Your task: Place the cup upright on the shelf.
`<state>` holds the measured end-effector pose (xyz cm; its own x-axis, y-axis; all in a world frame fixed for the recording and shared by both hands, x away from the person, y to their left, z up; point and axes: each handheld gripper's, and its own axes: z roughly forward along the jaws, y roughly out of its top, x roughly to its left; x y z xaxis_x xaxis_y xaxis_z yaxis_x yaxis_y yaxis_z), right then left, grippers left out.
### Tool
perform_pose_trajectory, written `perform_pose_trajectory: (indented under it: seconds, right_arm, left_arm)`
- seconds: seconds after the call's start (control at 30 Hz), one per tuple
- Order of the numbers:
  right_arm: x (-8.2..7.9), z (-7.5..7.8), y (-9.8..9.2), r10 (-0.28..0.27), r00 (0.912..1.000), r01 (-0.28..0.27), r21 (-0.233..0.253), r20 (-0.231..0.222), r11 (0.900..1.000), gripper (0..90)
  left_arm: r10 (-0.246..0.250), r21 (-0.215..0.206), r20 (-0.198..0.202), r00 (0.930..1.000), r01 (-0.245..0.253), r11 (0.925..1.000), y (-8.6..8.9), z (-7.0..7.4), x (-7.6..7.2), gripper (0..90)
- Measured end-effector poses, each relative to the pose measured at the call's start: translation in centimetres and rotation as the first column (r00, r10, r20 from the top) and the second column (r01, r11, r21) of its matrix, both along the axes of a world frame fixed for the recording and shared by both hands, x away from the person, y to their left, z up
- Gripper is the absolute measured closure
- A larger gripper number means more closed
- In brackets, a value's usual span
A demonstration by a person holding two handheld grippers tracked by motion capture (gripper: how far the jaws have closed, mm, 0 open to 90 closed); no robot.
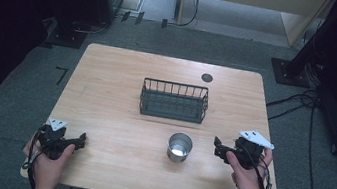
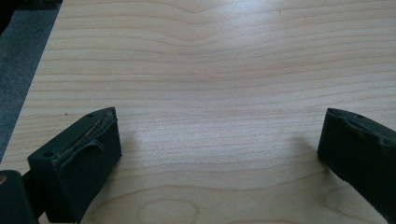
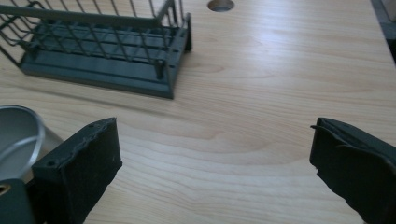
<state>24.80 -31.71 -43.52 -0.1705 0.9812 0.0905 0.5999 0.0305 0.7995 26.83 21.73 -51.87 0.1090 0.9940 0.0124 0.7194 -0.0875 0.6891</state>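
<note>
cup, shiny metal, stands near the table front, just beside the right gripper. it looks light, hard and slippery; grab its rim. both grippers' jaws are wide apart, the left gripper too.

Wire basket beyond spread fingers

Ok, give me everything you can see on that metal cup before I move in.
The metal cup is a small, shiny, silver-looking cylinder with a thin rim and open top. It stands upright on the wooden table, nearer the person than the dark wire basket and apart from it. Its inside looks empty, with a bright reflection at the bottom. Nothing touches it; the right gripper sits open just beside it. In the right gripper view its rim shows by the left jaw.
</note>
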Motion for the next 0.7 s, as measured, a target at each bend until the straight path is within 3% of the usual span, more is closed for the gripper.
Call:
perform_pose_trajectory:
  seconds: [0.3, 0.7]
  right_arm:
    - [0.3, 1.0, 3.8, 0.08, 0.9964, -0.081, 0.02, 0.028, 0.997, 1.4]
    - [0.3, 1.3, 6.6, 0.15, 0.9883, -0.151, 0.034, 0.025, 0.988, 0.0]
  left_arm:
    - [0.0, 0.0, 0.0, 1.0, 0.0, 1.0, 0.0, 0.0, 0.0, 0.0]
    - [-0.003, 0.001, 0.001, 1.0, 0.003, 1.0, 0.0, 0.0, 0.0, 0.0]
